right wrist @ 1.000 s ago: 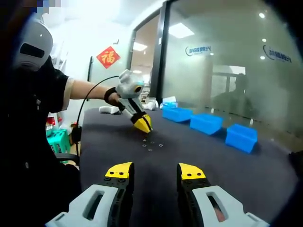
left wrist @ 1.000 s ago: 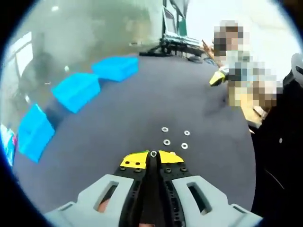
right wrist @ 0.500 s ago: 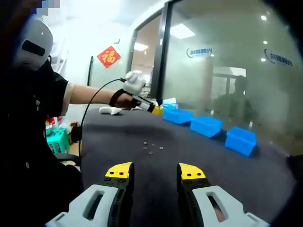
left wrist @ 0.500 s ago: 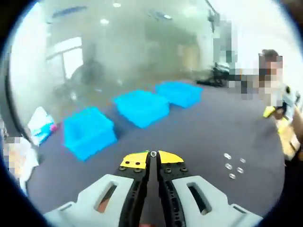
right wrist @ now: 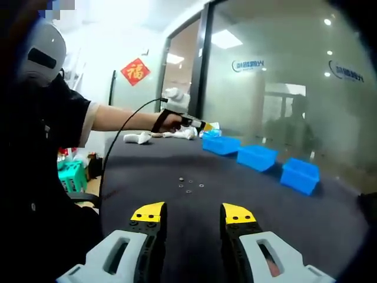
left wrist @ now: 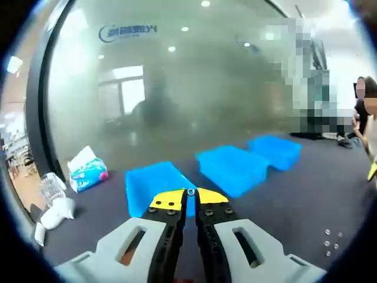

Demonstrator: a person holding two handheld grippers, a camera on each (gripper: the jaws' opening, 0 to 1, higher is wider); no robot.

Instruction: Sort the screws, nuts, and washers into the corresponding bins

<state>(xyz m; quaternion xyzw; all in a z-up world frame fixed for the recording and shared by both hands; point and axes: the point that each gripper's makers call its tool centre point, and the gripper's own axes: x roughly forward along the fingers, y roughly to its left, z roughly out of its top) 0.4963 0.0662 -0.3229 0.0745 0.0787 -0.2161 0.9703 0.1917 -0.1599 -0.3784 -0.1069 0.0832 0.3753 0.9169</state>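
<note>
My left gripper (left wrist: 190, 193) is shut on a small metal washer (left wrist: 191, 192) pinched at its yellow tips. It is held above the nearest of three blue bins (left wrist: 154, 183); the other two bins (left wrist: 232, 168) (left wrist: 274, 150) stand to its right. In the right gripper view the left gripper (right wrist: 203, 125) reaches out over the first blue bin (right wrist: 221, 143). Several loose washers (right wrist: 189, 185) lie on the dark table (right wrist: 177, 200), also seen as washers (left wrist: 331, 243) at the lower right of the left gripper view. My right gripper (right wrist: 192, 214) hangs open with nothing between its jaws.
A tissue pack (left wrist: 87, 170) and white crumpled items (left wrist: 54, 207) lie at the table's far end by the glass wall. A person's sleeve and arm (right wrist: 70, 118) hold the left gripper. Bins in the right gripper view (right wrist: 257, 155) (right wrist: 300, 173) line the glass side.
The left gripper has swung from the loose washers to above the first blue bin, still holding the washer. The right gripper has stayed put.
</note>
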